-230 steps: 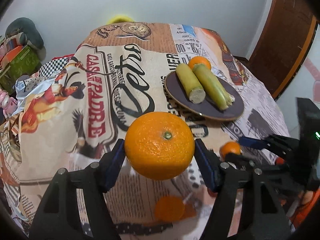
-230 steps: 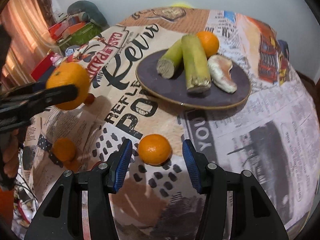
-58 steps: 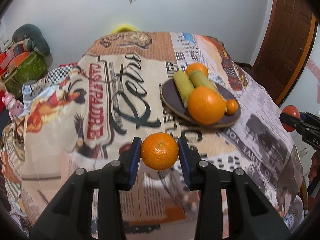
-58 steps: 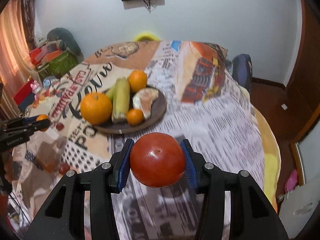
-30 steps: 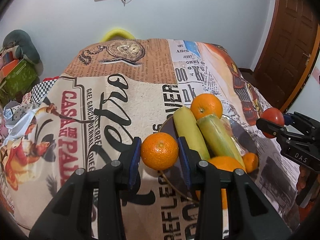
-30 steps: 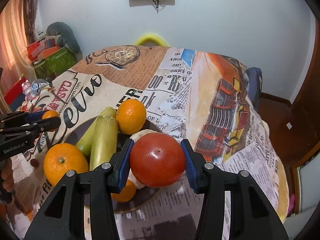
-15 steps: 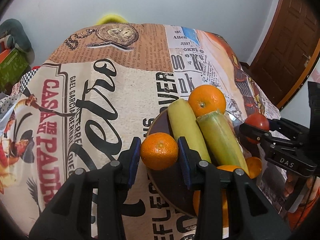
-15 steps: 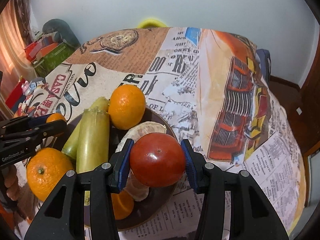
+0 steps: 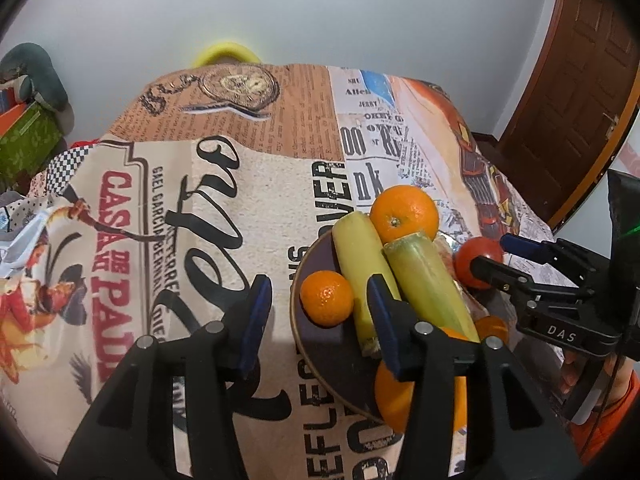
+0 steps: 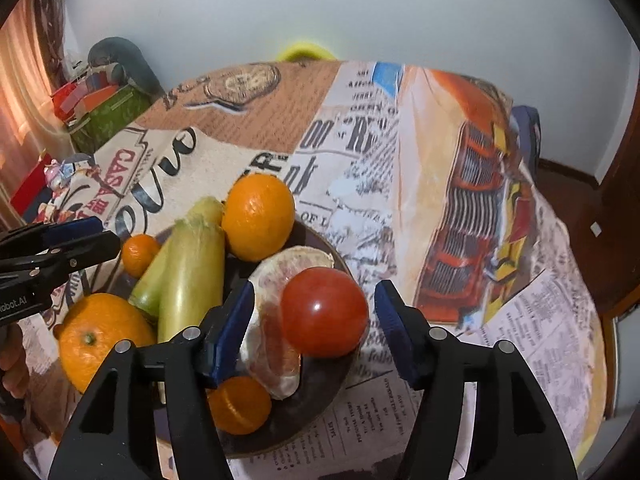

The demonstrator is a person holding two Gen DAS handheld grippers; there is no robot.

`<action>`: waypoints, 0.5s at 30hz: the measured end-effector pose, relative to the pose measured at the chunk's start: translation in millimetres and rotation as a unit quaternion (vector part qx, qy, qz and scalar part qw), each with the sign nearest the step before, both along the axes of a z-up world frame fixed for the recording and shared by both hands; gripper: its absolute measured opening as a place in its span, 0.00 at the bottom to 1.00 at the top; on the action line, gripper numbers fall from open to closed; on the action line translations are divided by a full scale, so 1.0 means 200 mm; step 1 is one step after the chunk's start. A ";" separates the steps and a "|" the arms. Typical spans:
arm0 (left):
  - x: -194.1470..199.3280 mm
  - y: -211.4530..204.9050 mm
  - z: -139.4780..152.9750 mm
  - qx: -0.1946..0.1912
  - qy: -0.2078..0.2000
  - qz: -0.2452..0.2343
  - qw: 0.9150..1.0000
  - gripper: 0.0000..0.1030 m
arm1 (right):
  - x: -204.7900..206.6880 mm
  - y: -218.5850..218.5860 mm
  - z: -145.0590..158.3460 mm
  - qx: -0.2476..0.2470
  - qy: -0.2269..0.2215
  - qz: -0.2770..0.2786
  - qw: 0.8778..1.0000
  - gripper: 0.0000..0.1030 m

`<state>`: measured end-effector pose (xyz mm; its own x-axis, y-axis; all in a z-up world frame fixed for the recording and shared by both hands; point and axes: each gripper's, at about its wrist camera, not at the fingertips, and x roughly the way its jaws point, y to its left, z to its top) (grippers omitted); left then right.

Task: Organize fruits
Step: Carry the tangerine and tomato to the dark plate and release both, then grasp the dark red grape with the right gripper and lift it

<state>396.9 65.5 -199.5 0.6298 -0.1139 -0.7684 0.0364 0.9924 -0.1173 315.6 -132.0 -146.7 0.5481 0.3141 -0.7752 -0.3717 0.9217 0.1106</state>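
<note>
A dark round plate (image 9: 320, 344) (image 10: 320, 384) holds two green-yellow stalks (image 9: 424, 284) (image 10: 192, 276), oranges (image 9: 404, 212) (image 10: 258, 222) and a peeled fruit piece (image 10: 272, 304). My left gripper (image 9: 316, 316) is open; a small orange (image 9: 327, 299) lies on the plate's left side between its fingers. My right gripper (image 10: 314, 328) is open; a red tomato (image 10: 324, 312) (image 9: 478, 256) sits between its fingers at the plate's right edge, clear of both pads.
The table (image 9: 240, 200) is covered with a printed newspaper-style cloth. Boxes and toys (image 10: 100, 112) stand off the table's left side. A wooden door (image 9: 580, 80) is at the right. A yellow chair back (image 9: 224, 54) shows behind the table.
Both grippers have opened. The small orange has left the left gripper and lies on the plate. The tomato is free of the right gripper's pads at the plate's edge.
</note>
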 end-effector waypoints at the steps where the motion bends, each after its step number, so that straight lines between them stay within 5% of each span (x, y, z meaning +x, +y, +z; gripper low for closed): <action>1: -0.02 0.00 0.01 0.002 -0.003 0.001 1.000 0.48 | -0.01 0.00 0.01 0.000 -0.003 0.000 1.000 0.57; 15: -0.36 0.05 0.20 0.029 -0.029 0.011 0.999 0.50 | -0.35 0.00 0.23 -0.017 -0.046 0.009 0.999 0.57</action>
<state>325.6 76.3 -159.8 0.6748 -0.0547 -0.7359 0.0185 0.9982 -0.0572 244.6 -132.4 -100.2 0.6119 0.2987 -0.7323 -0.3953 0.9175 0.0439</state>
